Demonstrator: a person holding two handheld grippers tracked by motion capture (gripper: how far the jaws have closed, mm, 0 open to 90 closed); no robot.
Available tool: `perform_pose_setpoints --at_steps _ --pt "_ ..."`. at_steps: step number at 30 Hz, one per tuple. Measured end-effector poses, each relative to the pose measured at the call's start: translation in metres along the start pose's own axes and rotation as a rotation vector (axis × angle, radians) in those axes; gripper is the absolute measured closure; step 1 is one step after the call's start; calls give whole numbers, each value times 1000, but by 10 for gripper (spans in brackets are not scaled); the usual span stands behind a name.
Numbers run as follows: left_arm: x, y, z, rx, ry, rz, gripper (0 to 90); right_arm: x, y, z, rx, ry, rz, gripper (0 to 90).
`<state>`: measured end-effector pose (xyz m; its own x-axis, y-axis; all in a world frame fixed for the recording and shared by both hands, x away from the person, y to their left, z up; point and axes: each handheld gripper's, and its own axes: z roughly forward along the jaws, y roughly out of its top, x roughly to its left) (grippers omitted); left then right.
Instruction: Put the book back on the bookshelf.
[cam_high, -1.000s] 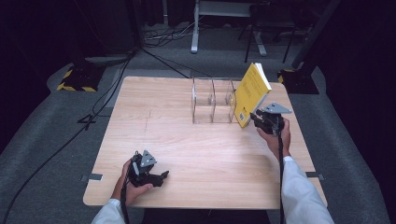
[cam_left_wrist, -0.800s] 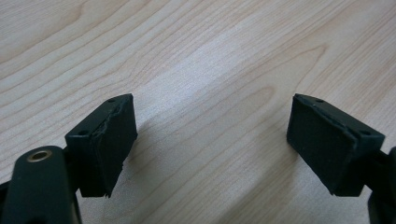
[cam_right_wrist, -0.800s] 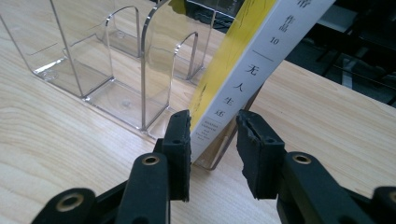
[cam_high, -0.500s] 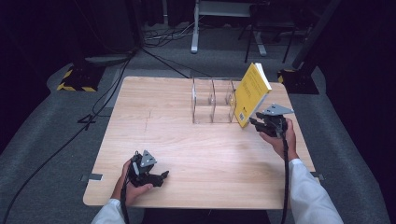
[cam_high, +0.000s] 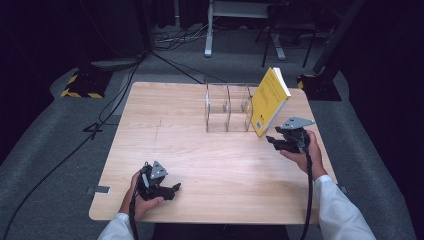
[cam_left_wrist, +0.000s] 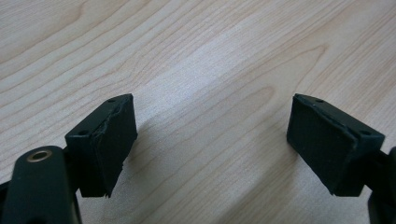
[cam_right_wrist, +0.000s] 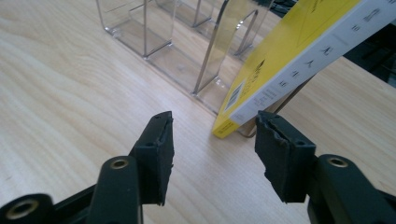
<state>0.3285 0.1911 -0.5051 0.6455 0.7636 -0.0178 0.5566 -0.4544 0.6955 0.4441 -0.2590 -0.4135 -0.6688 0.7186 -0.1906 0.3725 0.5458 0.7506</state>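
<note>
two grippers work over the desk (cam_high: 200, 150). the right gripper (cam_high: 273, 141) has just been opening, its fingers parted with nothing between them, just short of the yellow book (cam_high: 269, 100) leaning tilted against the clear rack (cam_high: 227, 107). the left gripper (cam_high: 175, 189) rests near the front edge, fingers wide and empty.

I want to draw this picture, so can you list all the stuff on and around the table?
Book: one, yellow, leaning tilted at the right end of the rack.
Rack: one, clear plastic with dividers, far middle of the table.
Table: one, light wood, centre.
Cables: several, black, on the grey floor at left.
Left claw: one, black, open, low over the near left table.
Right claw: one, black, jaws just opening, nothing between them, beside the book.
</note>
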Motion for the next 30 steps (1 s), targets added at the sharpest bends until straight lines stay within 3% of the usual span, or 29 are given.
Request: perform_pose_setpoints --at_steps 14,16,24,30 --pt "0 0 0 0 0 0 166 16 -19 -22 71 58 -91 367" --pt "0 0 0 0 -1 1 166 20 -24 -23 81 47 -113 355" --pt "0 0 0 1 -1 4 165 27 -43 -38 85 62 -125 317" --pt "1 0 0 4 -1 8 162 31 -69 -49 83 64 -123 309"
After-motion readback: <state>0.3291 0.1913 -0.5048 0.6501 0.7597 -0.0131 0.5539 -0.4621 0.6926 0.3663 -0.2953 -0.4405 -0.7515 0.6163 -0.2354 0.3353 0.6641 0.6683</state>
